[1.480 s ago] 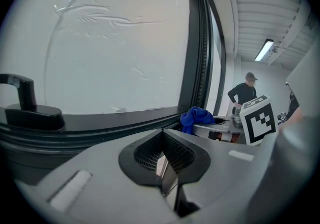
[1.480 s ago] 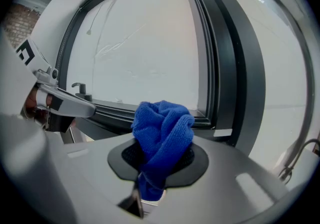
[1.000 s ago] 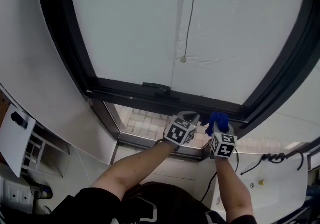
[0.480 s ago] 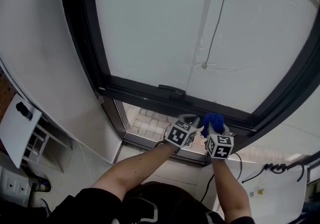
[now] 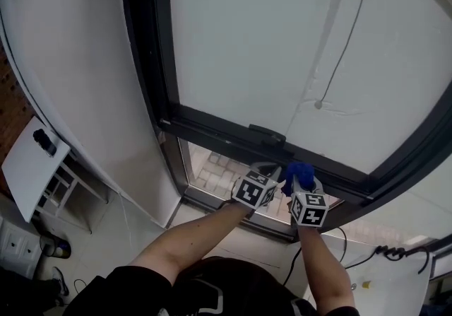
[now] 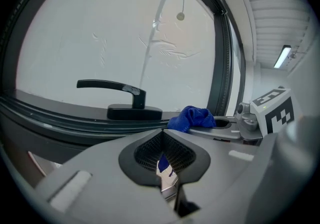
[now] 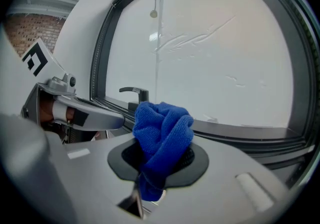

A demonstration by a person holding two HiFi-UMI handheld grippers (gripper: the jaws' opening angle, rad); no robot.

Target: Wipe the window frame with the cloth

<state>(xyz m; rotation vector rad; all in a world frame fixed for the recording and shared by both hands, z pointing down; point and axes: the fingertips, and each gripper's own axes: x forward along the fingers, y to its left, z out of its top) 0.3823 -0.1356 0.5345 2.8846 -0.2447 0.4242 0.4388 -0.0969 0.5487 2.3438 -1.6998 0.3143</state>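
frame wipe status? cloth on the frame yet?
Done: the cloth is clamped in the right hand-held gripper. In hand: it is up at the frame's bottom rail, right of the handle; whether it touches the rail is not clear. The left hand-held gripper is shut and sits beside it. Left: the wiping itself; no wiped stretch shows.

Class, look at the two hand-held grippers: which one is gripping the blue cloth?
The right hand-held gripper: its jaws are shut on the bunched blue cloth, which sticks up between them. The left hand-held gripper has its jaws together with nothing clamped.
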